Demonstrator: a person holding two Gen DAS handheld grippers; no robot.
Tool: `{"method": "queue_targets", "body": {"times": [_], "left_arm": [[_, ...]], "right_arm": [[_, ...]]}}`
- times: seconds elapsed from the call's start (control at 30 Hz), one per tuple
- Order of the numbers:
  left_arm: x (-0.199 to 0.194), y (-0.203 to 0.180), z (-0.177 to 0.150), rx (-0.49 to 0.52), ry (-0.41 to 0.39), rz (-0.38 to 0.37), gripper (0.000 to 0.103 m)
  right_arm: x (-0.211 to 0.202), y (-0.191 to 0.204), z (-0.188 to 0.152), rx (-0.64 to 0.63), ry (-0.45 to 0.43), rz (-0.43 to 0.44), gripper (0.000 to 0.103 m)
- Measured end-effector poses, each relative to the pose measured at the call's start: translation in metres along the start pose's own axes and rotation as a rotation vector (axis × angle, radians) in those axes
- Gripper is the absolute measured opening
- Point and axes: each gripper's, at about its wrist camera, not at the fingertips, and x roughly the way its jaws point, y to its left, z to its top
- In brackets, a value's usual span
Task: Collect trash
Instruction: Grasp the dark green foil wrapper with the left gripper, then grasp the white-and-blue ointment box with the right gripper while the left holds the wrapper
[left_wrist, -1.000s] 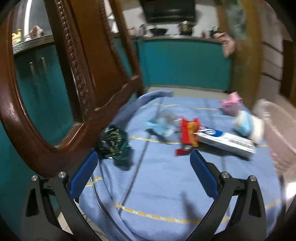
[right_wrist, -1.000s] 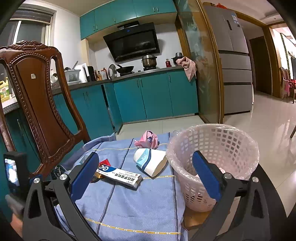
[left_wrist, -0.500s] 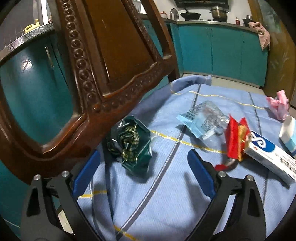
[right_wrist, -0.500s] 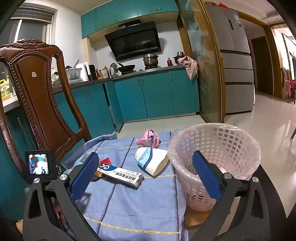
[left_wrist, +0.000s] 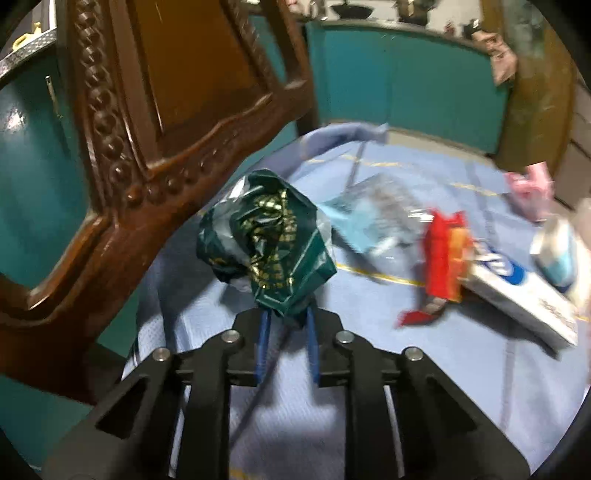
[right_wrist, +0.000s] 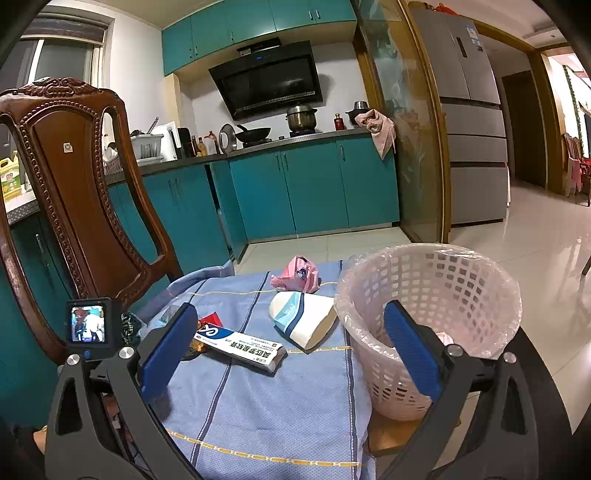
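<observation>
Left gripper (left_wrist: 286, 319): jaws closing, pinching crumpled green wrapper (left_wrist: 267, 236) at frame centre. Right gripper (right_wrist: 291, 347): standing spread wide, gripping nothing, pink basket (right_wrist: 428, 317) lower right.

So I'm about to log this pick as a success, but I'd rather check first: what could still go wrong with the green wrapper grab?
The left hand-held gripper is closing on just the bottom corner of the crumpled dark green and gold plastic wrapper, so it might slip out. The carved brown wooden chair back stands close beside it and could snag it. The pink plastic lattice basket sits at the far side.
</observation>
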Motion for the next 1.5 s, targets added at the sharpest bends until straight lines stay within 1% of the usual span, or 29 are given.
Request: {"method": "queue_targets", "body": {"times": [0.07, 0.1, 0.13, 0.2, 0.23, 0.3, 0.37, 0.43, 0.5, 0.6, 0.7, 0.73, 0.8, 0.83, 0.9, 0.93, 1.0, 1.03, 1.07, 1.1, 1.13, 1.17, 1.2, 1.27, 1.33, 1.4, 1.43, 1.47, 1.5], "left_arm": [[-0.030, 0.001, -0.004, 0.024, -0.043, -0.094, 0.016], [-0.048, 0.003, -0.006, 0.027, -0.077, -0.168, 0.016], [-0.066, 0.005, -0.006, 0.044, -0.108, -0.223, 0.016], [-0.095, 0.008, -0.007, 0.085, -0.170, -0.282, 0.016], [-0.110, 0.013, -0.006, 0.111, -0.205, -0.337, 0.016], [-0.126, 0.020, -0.006, 0.162, -0.249, -0.358, 0.016], [-0.132, 0.029, -0.008, 0.181, -0.278, -0.416, 0.016], [-0.127, 0.037, -0.007, 0.174, -0.284, -0.411, 0.016], [-0.122, 0.043, -0.004, 0.145, -0.277, -0.424, 0.017], [-0.111, 0.045, 0.000, 0.131, -0.288, -0.419, 0.017], [-0.100, 0.042, 0.002, 0.132, -0.278, -0.431, 0.017], [-0.099, 0.040, 0.001, 0.141, -0.279, -0.436, 0.017], [-0.103, 0.041, 0.000, 0.149, -0.294, -0.444, 0.017], [-0.105, 0.043, 0.001, 0.148, -0.297, -0.450, 0.017], [-0.107, 0.045, 0.001, 0.147, -0.305, -0.464, 0.017], [-0.106, 0.045, 0.000, 0.147, -0.304, -0.461, 0.017], [-0.105, 0.045, 0.000, 0.146, -0.292, -0.457, 0.017], [-0.104, 0.047, 0.000, 0.146, -0.287, -0.456, 0.017], [-0.103, 0.047, 0.001, 0.146, -0.283, -0.455, 0.017], [-0.102, 0.047, 0.001, 0.146, -0.278, -0.457, 0.017], [-0.101, 0.048, 0.000, 0.145, -0.276, -0.459, 0.017], [-0.101, 0.048, 0.000, 0.144, -0.274, -0.458, 0.017], [-0.100, 0.049, 0.001, 0.142, -0.271, -0.457, 0.017], [-0.100, 0.051, 0.002, 0.132, -0.263, -0.462, 0.017], [-0.101, 0.050, 0.002, 0.131, -0.262, -0.470, 0.017], [-0.104, 0.049, 0.002, 0.142, -0.274, -0.472, 0.017], [-0.105, 0.048, 0.001, 0.148, -0.274, -0.474, 0.017], [-0.106, 0.048, 0.001, 0.153, -0.274, -0.476, 0.017], [-0.106, 0.048, 0.001, 0.156, -0.274, -0.479, 0.017]], "right_arm": [[0.000, 0.000, 0.000, -0.001, 0.002, 0.001, 0.099], [0.000, 0.000, 0.000, -0.004, 0.004, 0.002, 0.099], [0.001, 0.000, -0.001, -0.007, 0.008, 0.004, 0.099], [0.005, 0.002, -0.002, -0.017, 0.032, 0.016, 0.099], [0.008, 0.004, -0.004, -0.029, 0.051, 0.022, 0.099], [0.016, 0.012, -0.008, -0.076, 0.092, 0.037, 0.099], [0.027, 0.024, -0.013, -0.145, 0.143, 0.063, 0.099], [0.045, 0.040, -0.017, -0.237, 0.204, 0.099, 0.099], [0.065, 0.052, -0.020, -0.316, 0.267, 0.129, 0.099], [0.111, 0.071, -0.022, -0.445, 0.411, 0.196, 0.099], [0.151, 0.088, -0.020, -0.580, 0.488, 0.221, 0.098], [0.162, 0.091, -0.018, -0.606, 0.512, 0.225, 0.098], [0.188, 0.100, -0.017, -0.649, 0.607, 0.268, 0.098], [0.195, 0.104, -0.018, -0.671, 0.621, 0.276, 0.098], [0.213, 0.113, -0.020, -0.705, 0.685, 0.304, 0.098], [0.226, 0.117, -0.026, -0.714, 0.742, 0.317, 0.095], [0.244, 0.117, -0.033, -0.716, 0.796, 0.305, 0.073], [0.255, 0.113, -0.040, -0.680, 0.857, 0.308, 0.067], [0.261, 0.110, -0.042, -0.637, 0.885, 0.321, 0.058], [0.264, 0.104, -0.040, -0.573, 0.883, 0.332, 0.051], [0.264, 0.100, -0.039, -0.542, 0.891, 0.336, 0.048], [0.263, 0.095, -0.038, -0.481, 0.915, 0.360, 0.044], [0.257, 0.092, -0.036, -0.441, 0.909, 0.378, 0.043], [0.241, 0.085, -0.029, -0.381, 0.866, 0.359, 0.042], [0.217, 0.080, -0.021, -0.323, 0.792, 0.331, 0.041], [0.177, 0.079, -0.013, -0.266, 0.664, 0.304, 0.041], [0.162, 0.078, -0.012, -0.250, 0.619, 0.295, 0.041], [0.141, 0.079, -0.011, -0.232, 0.554, 0.260, 0.041], [0.121, 0.079, -0.013, -0.227, 0.490, 0.197, 0.041]]}}
